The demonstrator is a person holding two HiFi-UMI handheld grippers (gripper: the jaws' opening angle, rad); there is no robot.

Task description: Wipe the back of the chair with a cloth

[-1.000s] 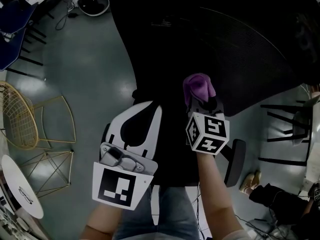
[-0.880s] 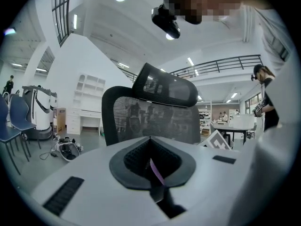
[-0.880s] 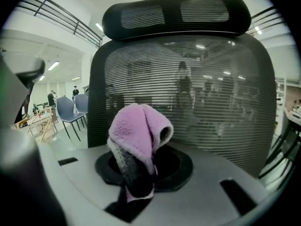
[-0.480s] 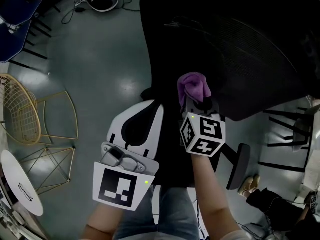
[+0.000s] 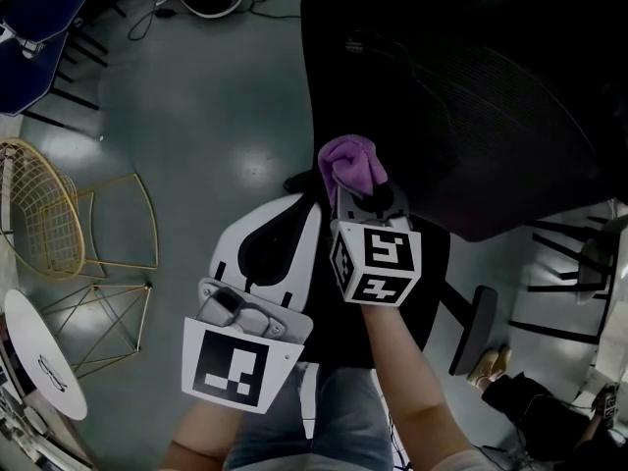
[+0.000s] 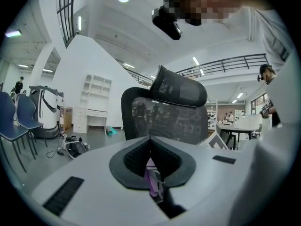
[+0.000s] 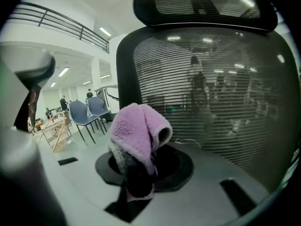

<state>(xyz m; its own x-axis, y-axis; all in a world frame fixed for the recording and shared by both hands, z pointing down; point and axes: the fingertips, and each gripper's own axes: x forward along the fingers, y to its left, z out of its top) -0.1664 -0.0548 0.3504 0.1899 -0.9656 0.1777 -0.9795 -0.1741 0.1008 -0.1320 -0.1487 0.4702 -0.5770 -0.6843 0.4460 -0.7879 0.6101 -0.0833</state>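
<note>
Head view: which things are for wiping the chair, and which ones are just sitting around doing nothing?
For the job:
- purple cloth
- right hand-held gripper, shut on the cloth
- black mesh chair, whose back gets wiped

Just lying about:
- gold wire chair
- blue chairs
- white round table

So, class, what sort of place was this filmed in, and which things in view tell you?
Probably a large open-plan office or lab workspace. A black mesh-backed office chair fills the foreground, a white open shelving unit stands against the far wall, and a railed upper gallery runs above under strip lights.
</note>
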